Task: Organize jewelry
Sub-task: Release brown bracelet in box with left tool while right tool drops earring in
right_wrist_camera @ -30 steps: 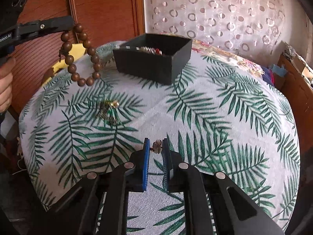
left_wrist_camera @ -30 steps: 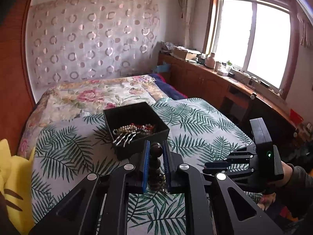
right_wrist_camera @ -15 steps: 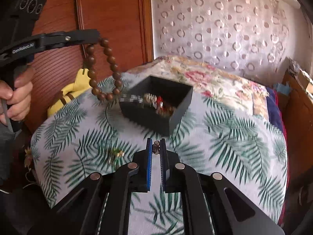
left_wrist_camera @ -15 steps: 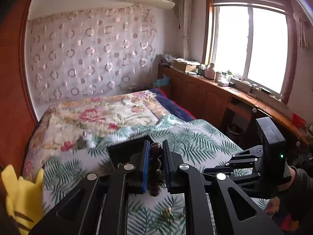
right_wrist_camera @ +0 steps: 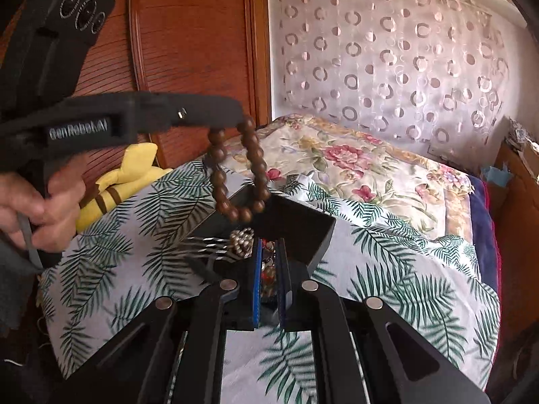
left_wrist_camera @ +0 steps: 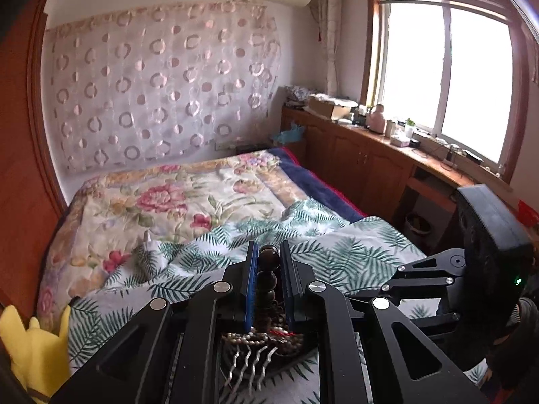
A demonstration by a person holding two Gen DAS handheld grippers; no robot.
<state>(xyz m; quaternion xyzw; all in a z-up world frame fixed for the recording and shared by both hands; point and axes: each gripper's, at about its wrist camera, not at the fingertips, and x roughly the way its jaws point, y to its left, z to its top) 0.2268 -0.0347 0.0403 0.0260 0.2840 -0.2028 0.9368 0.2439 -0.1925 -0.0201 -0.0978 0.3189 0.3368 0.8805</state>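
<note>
My left gripper point(left_wrist_camera: 269, 257) is shut on a brown wooden bead bracelet point(left_wrist_camera: 268, 257), which hangs as a loop point(right_wrist_camera: 239, 171) over the black jewelry box point(right_wrist_camera: 296, 225). The box holds a pearl hair comb point(left_wrist_camera: 256, 353) and other pieces. My right gripper point(right_wrist_camera: 268, 249) is shut on a small earring point(right_wrist_camera: 268, 264), its tips at the near edge of the box. The left gripper shows in the right wrist view point(right_wrist_camera: 232, 114), the right gripper's body in the left wrist view point(left_wrist_camera: 471, 269).
The box sits on a palm-leaf cloth point(right_wrist_camera: 387, 269) over a floral bedspread point(left_wrist_camera: 168, 202). A yellow plush toy point(right_wrist_camera: 124, 175) lies at the left by the wooden headboard point(right_wrist_camera: 188, 43). Wooden cabinets point(left_wrist_camera: 370, 168) run under the window.
Both grippers have moved toward the box. The bracelet now hangs above the box, and my right gripper has carried the earring from the cloth up to the box's near edge.
</note>
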